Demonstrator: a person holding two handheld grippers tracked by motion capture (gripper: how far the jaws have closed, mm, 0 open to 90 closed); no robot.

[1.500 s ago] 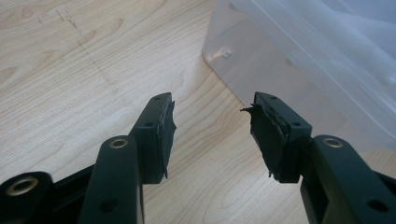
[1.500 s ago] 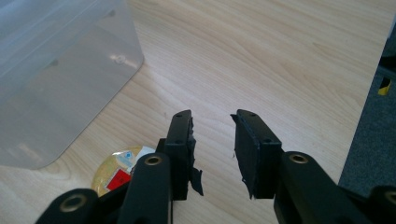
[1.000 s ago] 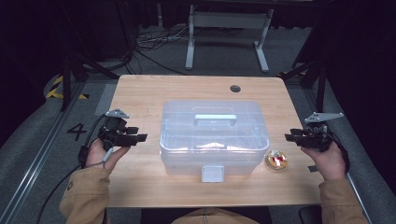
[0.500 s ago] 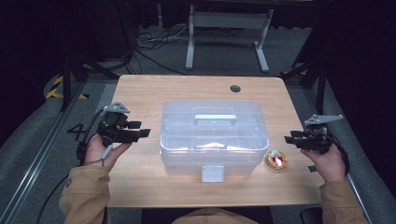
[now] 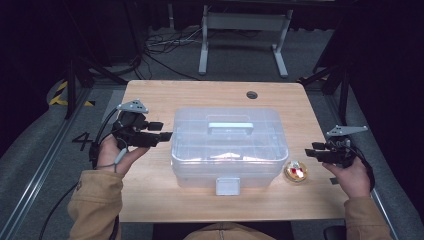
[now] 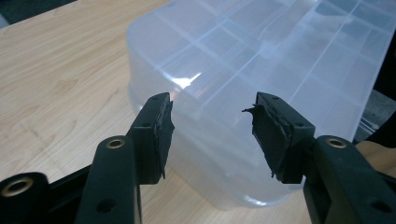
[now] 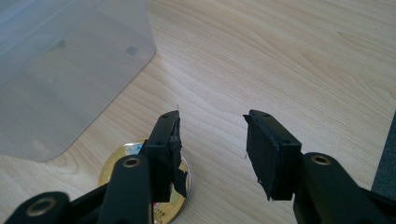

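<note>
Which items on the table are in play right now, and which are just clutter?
In play:
- clear plastic box, lid shut
- left tool, open, at the box's left end
- right tool, open, jaws just been opening, nothing between them
- small round gold item beside the box

Lying about:
- metal stand on the floor behind the table
- floor cables
</note>
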